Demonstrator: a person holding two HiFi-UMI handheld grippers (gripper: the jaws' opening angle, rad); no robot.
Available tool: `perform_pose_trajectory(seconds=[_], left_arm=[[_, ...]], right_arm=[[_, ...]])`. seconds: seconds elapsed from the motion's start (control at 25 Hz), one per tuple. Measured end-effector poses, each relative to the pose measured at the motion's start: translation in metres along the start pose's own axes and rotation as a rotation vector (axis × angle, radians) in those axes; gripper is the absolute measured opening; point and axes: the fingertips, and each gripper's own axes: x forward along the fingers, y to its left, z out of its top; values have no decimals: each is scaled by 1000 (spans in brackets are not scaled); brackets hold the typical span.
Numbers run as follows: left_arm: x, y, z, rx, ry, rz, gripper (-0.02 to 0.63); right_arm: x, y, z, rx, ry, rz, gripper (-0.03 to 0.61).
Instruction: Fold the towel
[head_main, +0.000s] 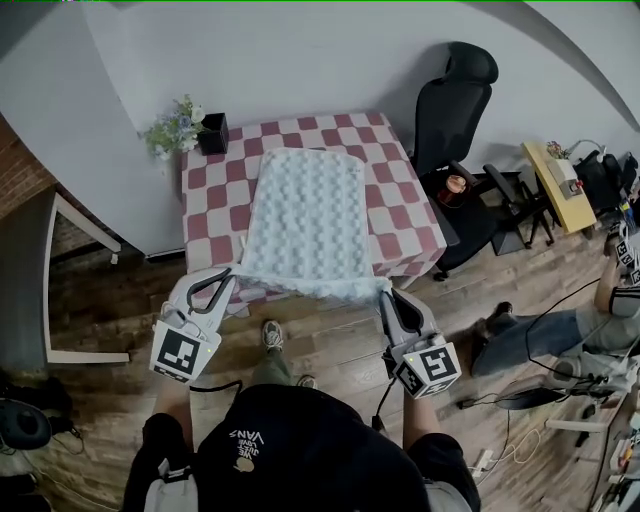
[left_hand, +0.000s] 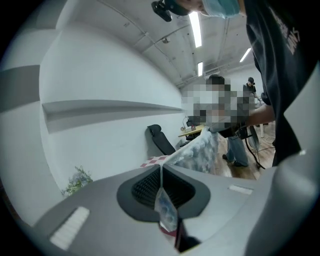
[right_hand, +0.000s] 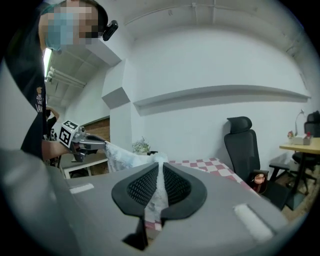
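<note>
- The pale blue towel (head_main: 305, 215) lies lengthwise on the checkered bench (head_main: 405, 195), with its near edge held just past the bench's front.
- The left gripper (head_main: 226, 274) has its fingers (left_hand: 145, 189) clamped on the near left corner.
- The right gripper (head_main: 386, 294) grips the near right corner the same way.
- A small plant (head_main: 175, 128), possibly artificial, stands at the far left corner.
</note>
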Motion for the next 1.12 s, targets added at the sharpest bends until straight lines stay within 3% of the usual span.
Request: perform_pose_trajectory(seconds=[0.48,0.76,1.12], left_arm=[[113,87,0,52,-14,-50,15],[177,124,-25,69,18,-107,15],[251,144,-64,59,90,-132,15]], right_arm=[[109,-70,31,-20,-50,-172,29],[162,-104,34,-27,-22,-257,29],[225,-159,12,-24,58,-263,29]])
